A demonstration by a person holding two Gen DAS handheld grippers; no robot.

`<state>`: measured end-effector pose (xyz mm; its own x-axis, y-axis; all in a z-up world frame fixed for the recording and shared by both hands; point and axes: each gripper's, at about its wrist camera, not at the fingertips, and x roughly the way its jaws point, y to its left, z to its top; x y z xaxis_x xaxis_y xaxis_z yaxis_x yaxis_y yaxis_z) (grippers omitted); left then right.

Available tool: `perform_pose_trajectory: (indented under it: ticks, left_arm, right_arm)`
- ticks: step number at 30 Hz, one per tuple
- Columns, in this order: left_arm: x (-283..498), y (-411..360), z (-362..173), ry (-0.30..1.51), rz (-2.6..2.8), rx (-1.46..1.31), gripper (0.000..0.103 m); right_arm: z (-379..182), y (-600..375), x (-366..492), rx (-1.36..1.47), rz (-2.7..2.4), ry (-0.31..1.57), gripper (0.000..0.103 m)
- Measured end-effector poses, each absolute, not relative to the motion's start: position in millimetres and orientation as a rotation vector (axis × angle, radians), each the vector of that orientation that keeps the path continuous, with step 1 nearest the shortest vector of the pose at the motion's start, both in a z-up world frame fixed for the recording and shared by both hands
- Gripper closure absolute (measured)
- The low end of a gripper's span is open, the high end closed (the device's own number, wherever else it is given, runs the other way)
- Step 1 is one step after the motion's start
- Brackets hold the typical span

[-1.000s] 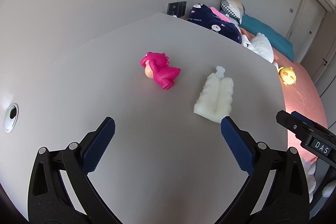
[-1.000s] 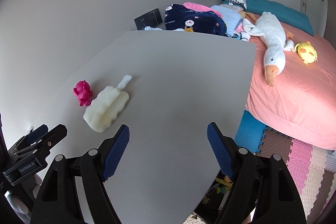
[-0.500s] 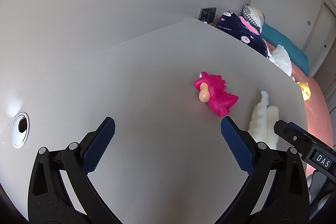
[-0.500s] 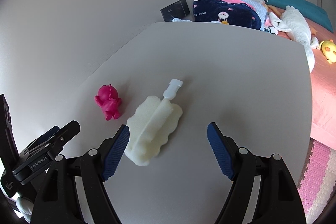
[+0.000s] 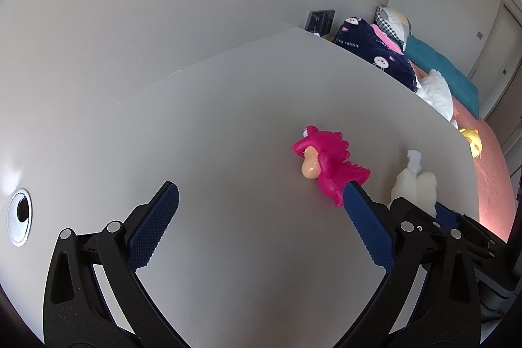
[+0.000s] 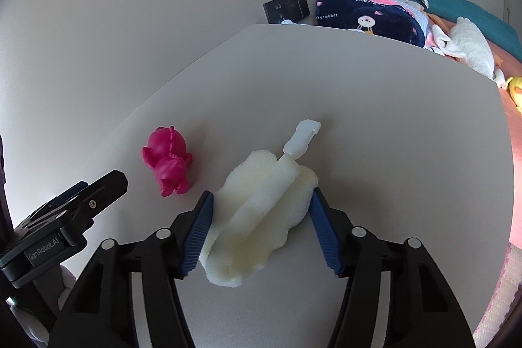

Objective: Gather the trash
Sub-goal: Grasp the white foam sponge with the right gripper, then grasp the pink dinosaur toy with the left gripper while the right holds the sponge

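Note:
A cream foam piece (image 6: 261, 201) with a white plastic tab lies on the grey table (image 6: 391, 119). My right gripper (image 6: 261, 193) straddles it. Its jaws are closing, and both blue pads touch the foam's sides. A pink dinosaur toy (image 6: 168, 165) stands just left of the foam. In the left wrist view the same toy (image 5: 329, 165) sits by my right fingertip (image 5: 352, 194), with the foam (image 5: 414, 185) partly hidden behind it. My left gripper (image 5: 257, 188) is open over bare table (image 5: 228, 119) with nothing between its fingers.
A round cable hole (image 5: 19, 214) is at the table's left. A black box (image 6: 287, 5) leans on the wall behind the far edge. Beyond the table's right edge is a bed (image 6: 512, 132) with a navy blanket (image 6: 365, 12) and plush toys.
My right gripper moved forward onto the foam and its jaws narrowed around it. My left gripper shifted left, so the pink toy and foam slid to the right of its view.

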<state>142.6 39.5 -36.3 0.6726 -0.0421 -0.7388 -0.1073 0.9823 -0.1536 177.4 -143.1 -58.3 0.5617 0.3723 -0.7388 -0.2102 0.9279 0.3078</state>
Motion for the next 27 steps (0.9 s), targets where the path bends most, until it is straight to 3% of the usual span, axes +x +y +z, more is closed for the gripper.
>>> perform_pose_trajectory:
  ticks: [3, 5, 17, 19, 21, 27]
  left_arm:
    - [151, 34, -37, 0.839, 0.028, -0.205, 0.006]
    - [156, 30, -36, 0.839, 0.023, -0.210, 0.006]
    - [189, -2, -45, 0.855, 0.024, -0.177, 0.006]
    - [192, -3, -47, 0.862, 0.034, -0.179, 0.010]
    - [195, -4, -50, 0.875, 0.041, -0.179, 0.024]
    - [196, -3, -55, 0.897, 0.041, -0.177, 0.048]
  right_arm:
    - [-57, -151, 181, 0.219, 0.336, 0.907, 0.069]
    - [-52, -159, 182, 0.202, 0.285, 0.877, 0.071]
    - [-48, -207, 200, 0.236, 0.195, 0.845, 0.071]
    - [-49, -208, 200, 0.231, 0.194, 0.843, 0.071]
    - [-50, -210, 201, 0.230, 0.194, 0.845, 0.071]
    - [-52, -215, 199, 0.235, 0.189, 0.844, 0.071]
